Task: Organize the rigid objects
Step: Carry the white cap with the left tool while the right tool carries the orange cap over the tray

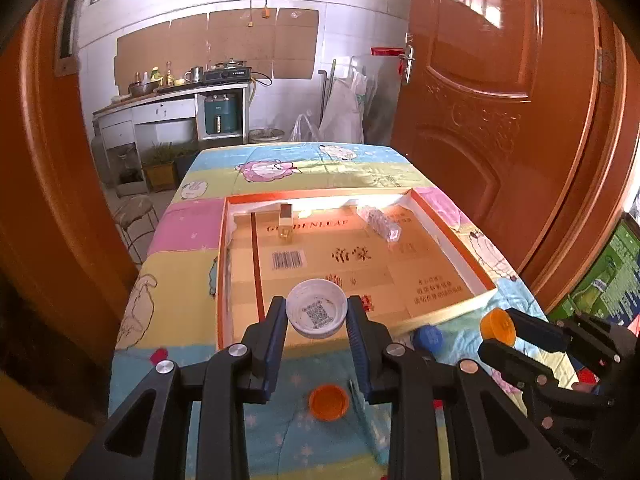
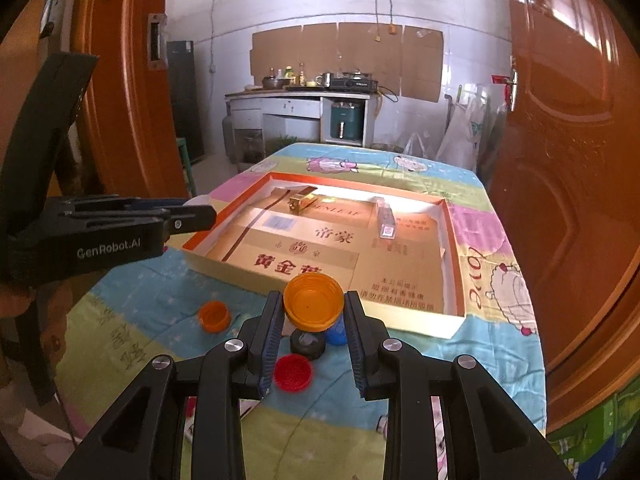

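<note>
The white cap, open side toward the camera with a printed code inside, is pinched between the blue pads of the left hand-held gripper, held over the near edge of the shallow box tray. The orange cap, hollow side also facing the camera, is clamped the same way in the right hand-held gripper, just short of the tray's near wall; in the left wrist view it shows at about 3 o'clock from the white cap.

On the cloth below, seen from the right wrist, a blue cap and a black cap lie side by side right under the held orange one, a red cap sits at 6 o'clock from them, and a second orange cap rests at 9 o'clock, well apart. In the left wrist view that loose orange cap lies between the gripper's arms, at 6 o'clock from the white cap.

Inside the tray, which is lined with flattened printed cardboard, a small gold box lies toward the far left and a clear plastic case toward the far right, apart from each other.

The tray rests on a tabletop covered with a pastel cartoon-print cloth. Orange wooden doors stand on either side, and a kitchen counter with pots and bottles lies at 12 o'clock beyond.
</note>
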`<state>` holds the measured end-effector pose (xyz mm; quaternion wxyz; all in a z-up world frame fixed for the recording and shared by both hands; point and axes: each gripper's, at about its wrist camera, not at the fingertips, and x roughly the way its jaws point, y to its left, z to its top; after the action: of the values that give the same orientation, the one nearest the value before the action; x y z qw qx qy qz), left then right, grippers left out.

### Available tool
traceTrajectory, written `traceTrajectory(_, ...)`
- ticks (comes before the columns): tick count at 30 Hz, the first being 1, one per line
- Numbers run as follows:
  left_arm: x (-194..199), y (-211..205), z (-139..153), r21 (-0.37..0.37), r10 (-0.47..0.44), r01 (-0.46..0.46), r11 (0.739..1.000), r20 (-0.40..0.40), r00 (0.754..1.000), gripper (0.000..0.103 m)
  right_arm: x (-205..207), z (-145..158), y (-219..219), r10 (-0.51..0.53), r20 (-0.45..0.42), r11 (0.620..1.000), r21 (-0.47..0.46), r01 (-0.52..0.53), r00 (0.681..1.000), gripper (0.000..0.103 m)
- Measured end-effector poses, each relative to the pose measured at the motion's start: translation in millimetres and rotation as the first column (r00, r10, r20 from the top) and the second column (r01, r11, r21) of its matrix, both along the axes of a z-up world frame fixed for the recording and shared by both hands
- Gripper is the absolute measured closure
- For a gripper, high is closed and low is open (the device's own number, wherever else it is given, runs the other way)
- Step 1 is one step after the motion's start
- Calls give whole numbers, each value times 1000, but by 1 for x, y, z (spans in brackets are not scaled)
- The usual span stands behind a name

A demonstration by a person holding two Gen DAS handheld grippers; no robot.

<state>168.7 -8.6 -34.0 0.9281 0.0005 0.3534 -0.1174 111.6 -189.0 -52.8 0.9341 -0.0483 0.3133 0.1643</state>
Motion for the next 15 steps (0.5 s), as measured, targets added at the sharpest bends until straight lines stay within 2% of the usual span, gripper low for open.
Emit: traceTrajectory(15, 79, -28, 3, -18, -34, 34, 999, -28, 999, 72, 77, -4, -35, -75, -34, 997, -18, 74, 997, 72)
